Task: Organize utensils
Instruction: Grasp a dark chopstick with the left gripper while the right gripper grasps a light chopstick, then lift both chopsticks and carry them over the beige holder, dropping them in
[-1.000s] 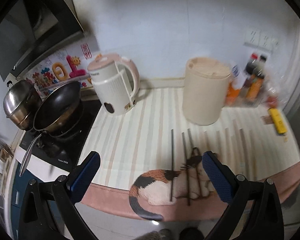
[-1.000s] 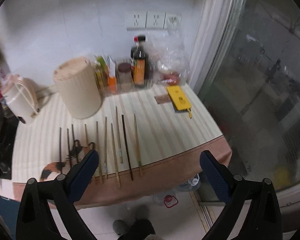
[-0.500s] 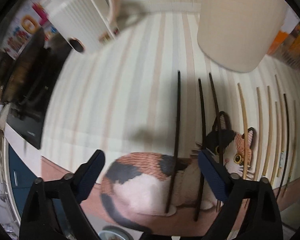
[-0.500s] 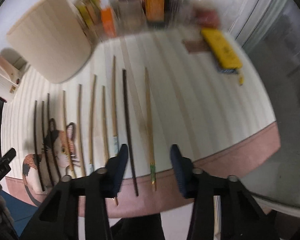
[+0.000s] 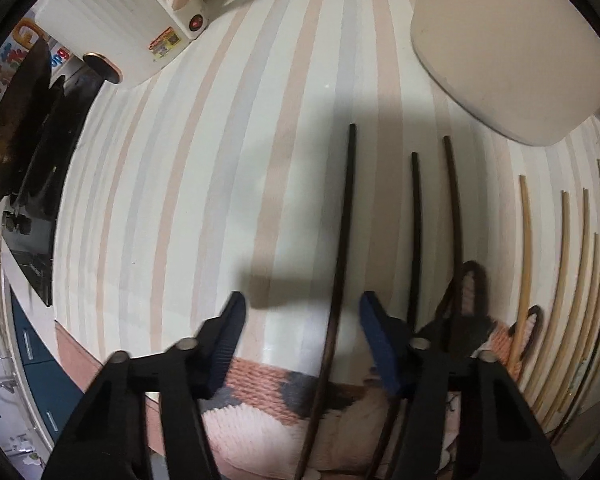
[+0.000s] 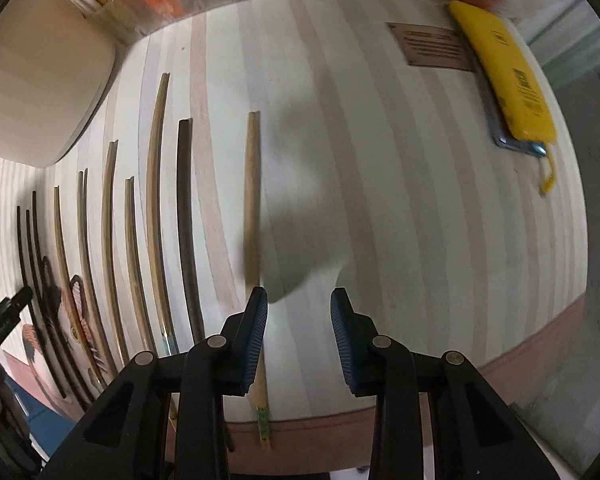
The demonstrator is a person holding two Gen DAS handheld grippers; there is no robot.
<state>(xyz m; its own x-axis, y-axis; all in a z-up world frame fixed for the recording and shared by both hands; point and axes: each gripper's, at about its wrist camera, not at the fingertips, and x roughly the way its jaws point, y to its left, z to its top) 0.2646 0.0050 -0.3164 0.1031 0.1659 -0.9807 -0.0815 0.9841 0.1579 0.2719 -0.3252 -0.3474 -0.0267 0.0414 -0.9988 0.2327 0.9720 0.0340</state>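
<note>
We hold both grippers low over the striped mat, jaws apart and clamped on nothing. The left gripper [image 5: 300,312] straddles a dark chopstick [image 5: 342,248], which runs forward between its pads, nearer the right one; two more dark sticks [image 5: 414,236] lie just to its right. The right gripper [image 6: 299,312] hovers with a pale chopstick [image 6: 252,200] passing just under its left pad [image 6: 256,332], so that stick sits off-centre rather than between the pads. More sticks [image 6: 156,208] lie in a row to its left.

We judge these chopsticks light, stiff and thin, with smooth rounded sides that may roll or skid on the mat as the pads close. We would take each one near its thicker near end, where there is more to pinch, and centre the right gripper over its stick first. The ribbed pads should help, but a shallow pinch could flick the stick sideways into its neighbours.
</note>
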